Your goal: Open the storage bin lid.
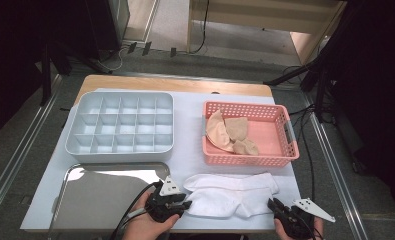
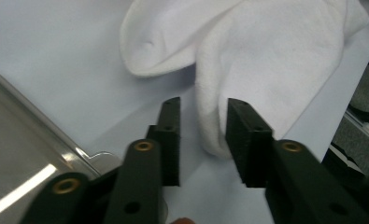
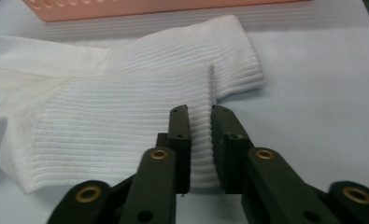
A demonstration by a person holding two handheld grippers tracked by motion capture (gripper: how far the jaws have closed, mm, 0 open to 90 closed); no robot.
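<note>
As you hold both tools at the near edge of the table, the findings run view by view.

High view, item: a pair of soft white knitted cotton socks (image 1: 232, 194) lies flat on the white table cover (image 1: 190, 125), in front of the pink perforated plastic basket (image 1: 285, 155) and to the right of the shiny steel tray (image 1: 85, 172).
High view, tools: your left gripper (image 1: 184, 204) meets the toe end; your right gripper (image 1: 271, 204) meets the cuff end.
High view, surroundings: the grey compartmented plastic organiser (image 1: 120, 125) stands well apart behind.

Left gripper view, grip state: jaws stand either side of a fold of toe fabric (image 2: 215, 116); the right pad touches it, a gap shows at the left pad, so judge it not clamped.
Left gripper view, handling: light, limp, will sag and drape; take a doubled fold, not a single layer.

Right gripper view, grip state: jaws clenched on the ribbed cuff edge (image 3: 201, 140), pads pressing both faces.
Right gripper view, handling: the ribbing is stretchy yet grippy, unlikely to slip; nothing fragile.
Right gripper view, position: the second cuff (image 3: 233, 56) lies just beyond, toward the basket.
</note>
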